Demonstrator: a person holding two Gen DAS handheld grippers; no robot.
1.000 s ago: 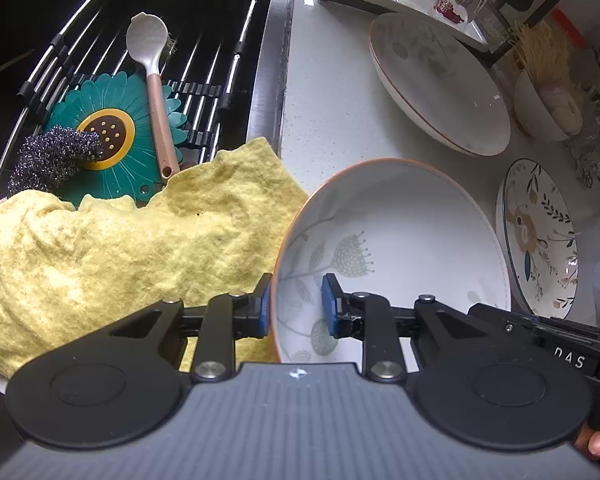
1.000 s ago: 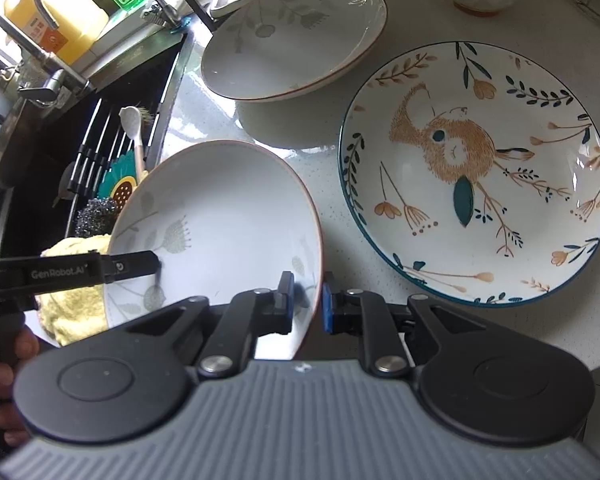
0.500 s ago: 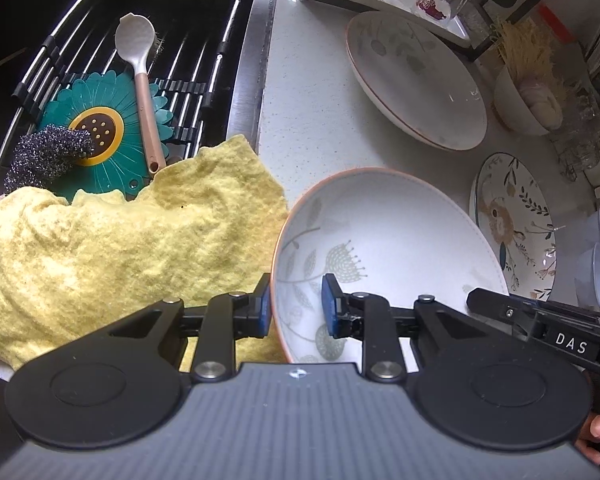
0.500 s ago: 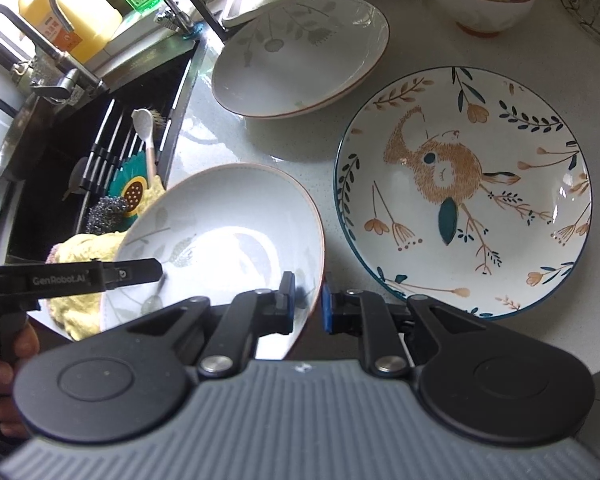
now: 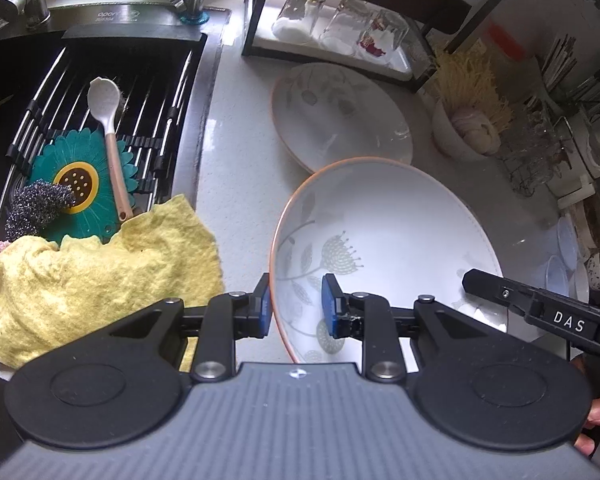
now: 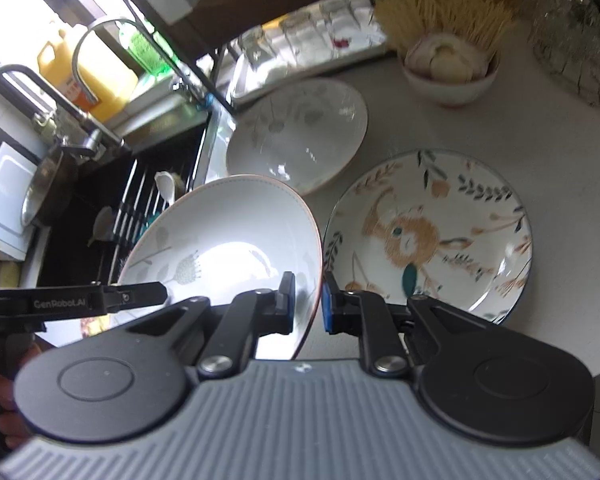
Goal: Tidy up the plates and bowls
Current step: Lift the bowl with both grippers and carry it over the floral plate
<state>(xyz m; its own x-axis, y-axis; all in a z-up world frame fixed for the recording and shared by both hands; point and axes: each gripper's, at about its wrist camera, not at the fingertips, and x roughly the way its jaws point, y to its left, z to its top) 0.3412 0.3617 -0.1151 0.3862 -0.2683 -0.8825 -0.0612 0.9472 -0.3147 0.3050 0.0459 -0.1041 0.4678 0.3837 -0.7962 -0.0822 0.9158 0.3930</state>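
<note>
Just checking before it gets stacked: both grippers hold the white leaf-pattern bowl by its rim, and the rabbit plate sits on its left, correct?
Not quite. Both grippers, left gripper and right gripper, do hold the bowl by its rim, but the right wrist view shows the rabbit plate on its right.

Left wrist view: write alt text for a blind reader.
The left tongs grip the rim of a white leaf-patterned bowl above the counter, a matching bowl beyond. A yellow cloth lies left, by the sink rack.
</note>
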